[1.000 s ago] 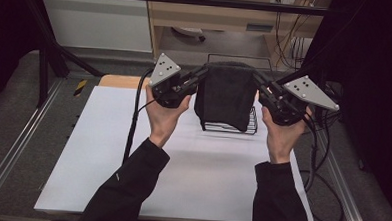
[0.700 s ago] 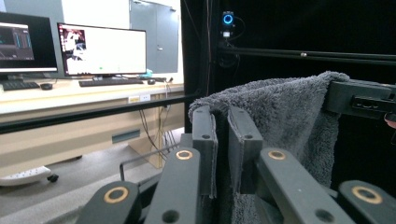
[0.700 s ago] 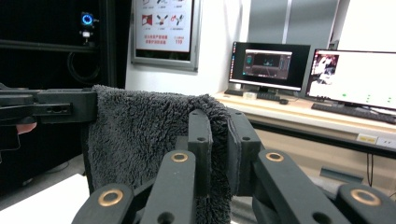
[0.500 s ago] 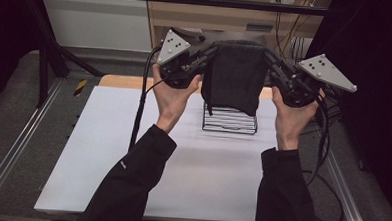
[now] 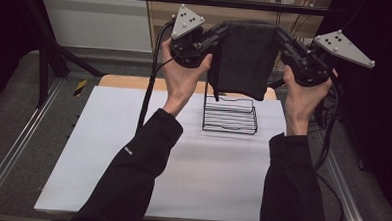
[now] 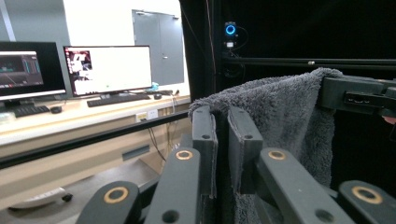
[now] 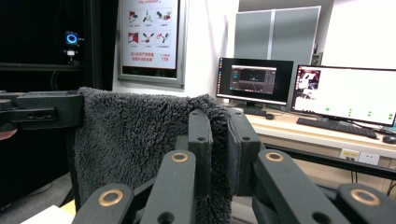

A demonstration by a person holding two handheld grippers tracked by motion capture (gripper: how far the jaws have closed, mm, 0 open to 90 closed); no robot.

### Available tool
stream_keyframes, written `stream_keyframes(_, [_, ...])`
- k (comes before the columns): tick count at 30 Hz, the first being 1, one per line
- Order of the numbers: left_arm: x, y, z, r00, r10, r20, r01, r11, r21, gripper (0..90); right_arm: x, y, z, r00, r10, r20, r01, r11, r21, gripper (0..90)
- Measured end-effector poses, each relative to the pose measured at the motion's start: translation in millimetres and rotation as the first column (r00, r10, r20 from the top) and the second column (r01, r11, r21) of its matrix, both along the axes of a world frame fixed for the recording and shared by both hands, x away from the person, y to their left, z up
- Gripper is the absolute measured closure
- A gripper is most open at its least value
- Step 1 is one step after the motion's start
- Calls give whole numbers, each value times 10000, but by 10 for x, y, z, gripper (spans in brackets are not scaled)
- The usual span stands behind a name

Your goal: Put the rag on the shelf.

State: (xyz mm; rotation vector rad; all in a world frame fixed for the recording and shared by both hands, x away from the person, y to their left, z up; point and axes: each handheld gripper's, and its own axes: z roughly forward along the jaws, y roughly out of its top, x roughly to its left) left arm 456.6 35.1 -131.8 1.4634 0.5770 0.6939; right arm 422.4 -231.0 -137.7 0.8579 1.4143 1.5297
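A dark grey fleecy towel hangs folded in the air, stretched between both grippers above a black wire rack on the white table. My left gripper is shut on the towel's upper left corner, and my right gripper is shut on its upper right corner. In the left gripper view the towel is pinched between the black jaws of the left gripper. The right gripper view shows the towel clamped the same way in the right gripper.
The wire rack stands at the table's far middle. A wooden board lies along the table's far edge. Metal rails run down both sides. Desks with monitors stand beyond the workspace.
Both grippers have risen with the towel and moved farther from me. The towel's lower edge has lifted off the rack area and now hangs just above it.
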Motion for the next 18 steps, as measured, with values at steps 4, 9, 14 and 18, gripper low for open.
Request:
stream_keyframes(4, [57, -1, 84, 10000, 42, 14, -42, 9999, -132, 822, 70, 9, 92, 9999, -66, 120, 68, 9999, -122, 824])
stream_keyframes(9, [140, -14, 182, 9998, 203, 91, -202, 9997, -133, 822, 161, 7, 204, 9998, -125, 179, 127, 9999, -111, 823])
stream_keyframes(14, [220, -48, 233, 9996, 250, 102, -248, 9994, -231, 822, 272, -10, 260, 9998, -145, 156, 145, 9999, -21, 824])
stream_keyframes(18, [310, -67, 262, 9994, 338, 96, -336, 9990, -279, 822, 365, -34, 287, 9998, -103, 156, 103, 9999, 15, 823])
